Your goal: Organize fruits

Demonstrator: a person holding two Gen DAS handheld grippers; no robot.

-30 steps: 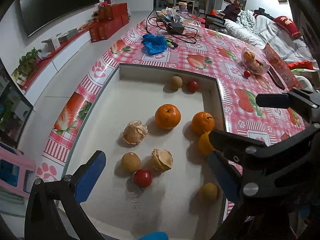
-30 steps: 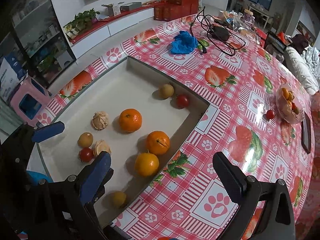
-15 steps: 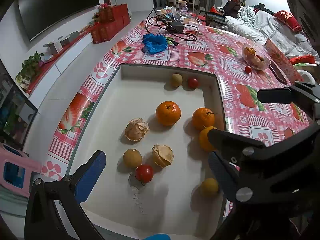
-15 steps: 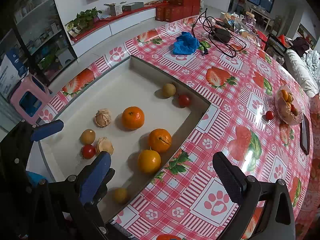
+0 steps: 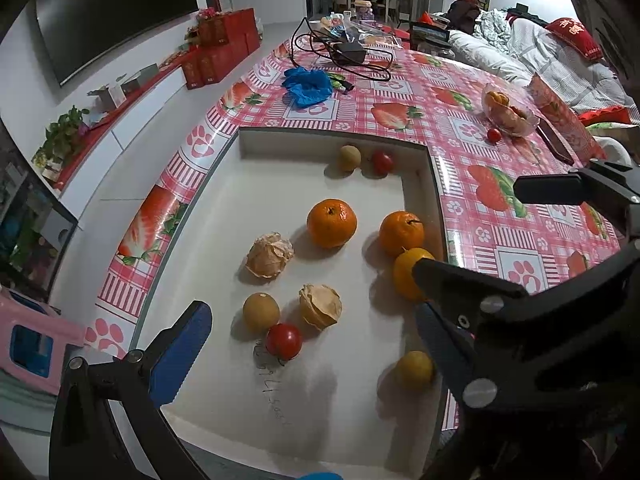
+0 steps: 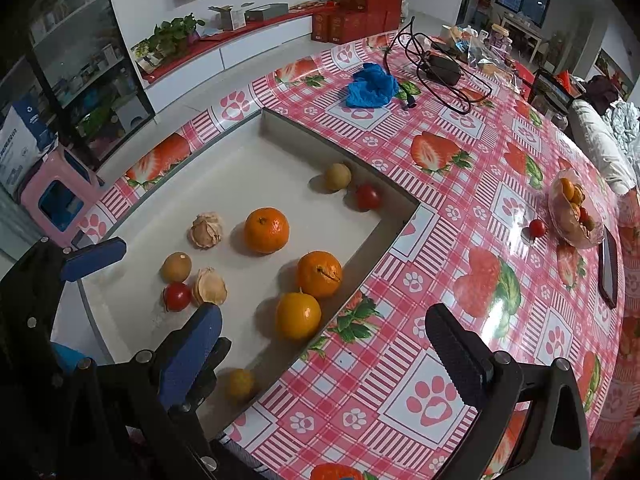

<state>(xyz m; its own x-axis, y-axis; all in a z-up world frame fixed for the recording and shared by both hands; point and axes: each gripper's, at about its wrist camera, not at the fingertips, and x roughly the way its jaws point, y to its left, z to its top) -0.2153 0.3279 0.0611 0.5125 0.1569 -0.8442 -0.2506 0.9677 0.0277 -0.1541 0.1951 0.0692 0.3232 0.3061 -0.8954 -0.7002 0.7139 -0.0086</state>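
Observation:
A shallow white tray (image 5: pixel 280 412) set into the table holds three oranges (image 5: pixel 331 223) (image 5: pixel 401 233) (image 5: pixel 412 272). It also holds two brown round fruits (image 5: pixel 261 313) (image 5: pixel 349 157), two tomatoes (image 5: pixel 283 341) (image 5: pixel 382 162), two dry peels (image 5: pixel 269 255) (image 5: pixel 321 306) and a small yellow fruit (image 5: pixel 414 370). My left gripper (image 5: pixel 312 344) hovers open above the tray's near end, holding nothing. Over the tray's right rim my right gripper (image 6: pixel 324 350) is open and empty, with the nearest orange (image 6: pixel 298 315) just ahead of its left finger.
A glass bowl (image 6: pixel 576 212) of fruit stands on the strawberry tablecloth at the right, with a loose tomato (image 6: pixel 537 228) beside it. Further back lie a blue cloth (image 6: pixel 372 86) and a black cable with adapter (image 6: pixel 442 68). A dark flat object (image 6: pixel 610 264) lies near the bowl.
Both grippers have drifted slightly, so the tray sits a little further ahead in both views. No fruit has moved. Both grippers stay open.

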